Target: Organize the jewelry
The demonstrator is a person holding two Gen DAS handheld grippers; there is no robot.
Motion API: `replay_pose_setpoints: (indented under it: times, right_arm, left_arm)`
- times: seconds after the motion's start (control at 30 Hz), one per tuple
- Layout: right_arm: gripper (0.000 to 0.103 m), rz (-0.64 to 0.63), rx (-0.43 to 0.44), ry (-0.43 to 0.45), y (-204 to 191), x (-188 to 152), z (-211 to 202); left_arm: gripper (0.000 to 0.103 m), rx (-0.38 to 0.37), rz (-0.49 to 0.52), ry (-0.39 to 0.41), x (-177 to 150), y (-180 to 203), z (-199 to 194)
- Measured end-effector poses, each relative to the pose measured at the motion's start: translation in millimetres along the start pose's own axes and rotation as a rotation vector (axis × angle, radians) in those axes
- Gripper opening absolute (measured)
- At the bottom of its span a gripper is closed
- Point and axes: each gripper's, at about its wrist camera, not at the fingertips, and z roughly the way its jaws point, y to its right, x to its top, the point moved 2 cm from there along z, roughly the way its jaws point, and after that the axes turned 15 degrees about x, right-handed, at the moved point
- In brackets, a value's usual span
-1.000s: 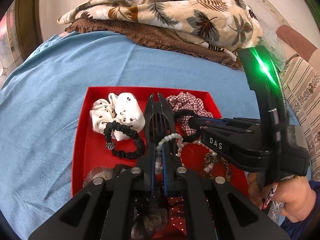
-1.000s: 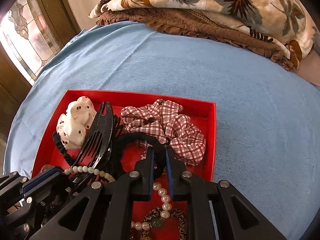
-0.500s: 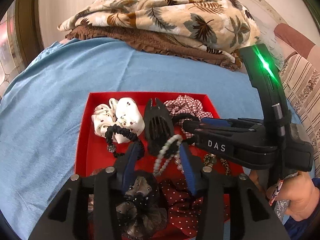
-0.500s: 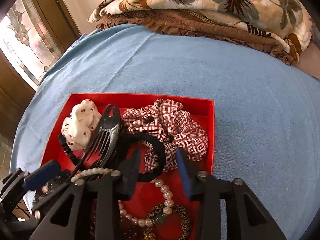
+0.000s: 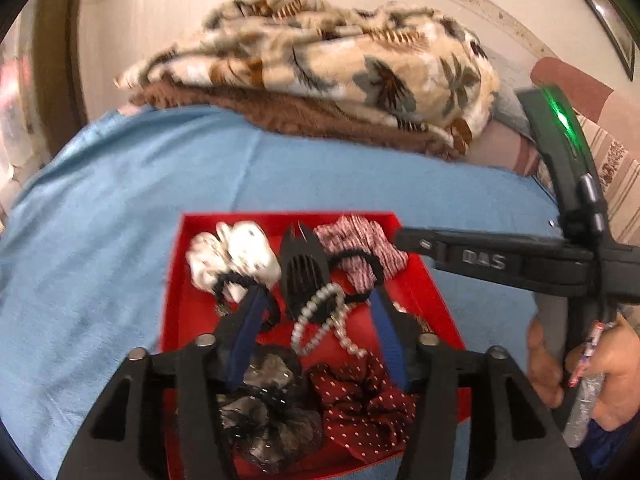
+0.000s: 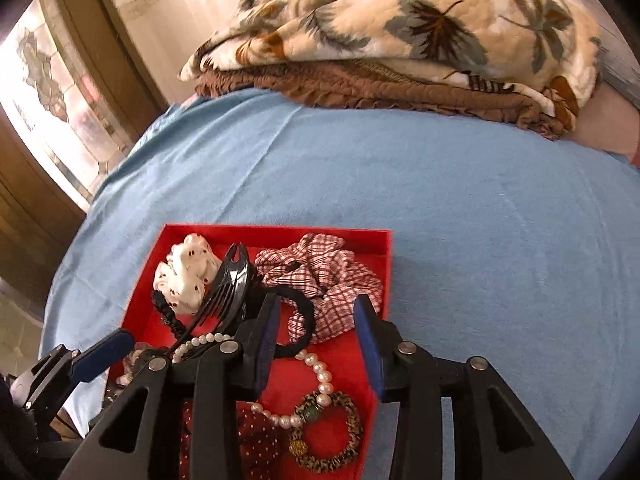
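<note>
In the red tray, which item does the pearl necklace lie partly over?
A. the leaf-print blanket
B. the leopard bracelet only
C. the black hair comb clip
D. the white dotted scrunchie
C: the pearl necklace drapes over the lower end of the black hair comb clip in the red tray.

left gripper [image 5: 316,320]: fingers opening, empty | right gripper [image 6: 318,320]: fingers apart, empty

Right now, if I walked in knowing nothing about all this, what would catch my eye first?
Probably the bright red tray on the blue bedspread, crammed with hair scrunchies, a black hair comb and a pearl necklace draped over it. Next, the two black grippers with blue-lined fingers hovering above the tray, empty. Behind, a leaf-print blanket is heaped at the far end of the bed.
</note>
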Motion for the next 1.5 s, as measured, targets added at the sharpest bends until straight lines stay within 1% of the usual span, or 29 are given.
replay_pose_setpoints:
  times: [0.03,0.07,0.13,0.17,0.2,0.23,0.3,0.37,0.47,0.5,0.57,0.63,0.7,0.73,0.8,0.9,0.97,1.03,1.1,1.27,1.5]
  right_arm:
    - [0.043,0.012,0.004,0.014,2,-2,-7]
    - [0.046,0.021,0.008,0.026,4,-3,-14]
    - [0.049,0.041,0.018,0.054,8,-9,-28]
    - [0.05,0.048,0.02,0.062,8,-12,-32]
    - [0.051,0.057,0.024,0.072,9,-17,-38]
    - [0.052,0.063,0.025,0.079,10,-22,-44]
    - [0.052,0.07,0.023,0.086,12,-35,-56]
    - [0.052,0.063,0.014,0.088,13,-49,-66]
    - [0.053,0.044,-0.009,0.096,13,-73,-83]
    - [0.053,0.041,-0.016,0.1,13,-81,-89]
    - [0.059,0.041,-0.023,0.11,16,-98,-100]
    - [0.06,0.028,-0.038,0.11,15,-115,-109]
    - [0.06,0.002,-0.057,0.104,13,-127,-114]
    - [0.061,-0.011,-0.066,0.101,12,-132,-116]
    - [0.063,-0.039,-0.085,0.098,8,-142,-121]
    - [0.063,-0.054,-0.089,0.112,5,-153,-131]
    - [0.07,-0.073,-0.088,0.122,0,-158,-136]
    - [0.072,-0.112,-0.112,0.142,-6,-165,-143]
    - [0.074,-0.145,-0.134,0.16,-13,-171,-148]
    - [0.078,-0.198,-0.163,0.19,-21,-181,-160]
    - [0.081,-0.159,-0.187,0.19,-16,-192,-164]
  left_arm:
    - [0.073,0.039,-0.008,0.046,1,-2,-7]
    - [0.078,0.07,-0.014,0.08,2,-4,-12]
    - [0.094,0.195,-0.032,0.213,4,-8,-32]
    - [0.097,0.234,-0.035,0.257,5,-10,-39]
    - [0.102,0.291,-0.04,0.315,6,-11,-49]
    - [0.103,0.353,-0.049,0.367,5,-12,-59]
    - [0.103,0.407,-0.068,0.416,4,-15,-72]
    - [0.103,0.406,-0.112,0.457,5,-19,-84]
    - [0.103,0.377,-0.183,0.443,0,-26,-102]
    - [0.103,0.391,-0.2,0.443,-4,-26,-107]
    - [0.103,0.455,-0.218,0.451,-17,-23,-120]
    - [0.103,0.514,-0.221,0.453,-32,-18,-134]
    - [0.103,0.551,-0.225,0.473,-47,-12,-147]
    - [0.103,0.556,-0.232,0.484,-55,-8,-155]
    - [0.103,0.553,-0.25,0.48,-67,-3,-166]
    - [0.103,0.511,-0.253,0.415,-80,5,-174]
    - [0.103,0.483,-0.243,0.37,-87,12,-177]
    - [0.103,0.457,-0.228,0.322,-92,18,-179]
    - [0.103,0.444,-0.219,0.293,-95,24,-178]
    - [0.103,0.447,-0.208,0.244,-100,31,-178]
    - [0.103,0.449,-0.171,0.172,-103,39,-170]
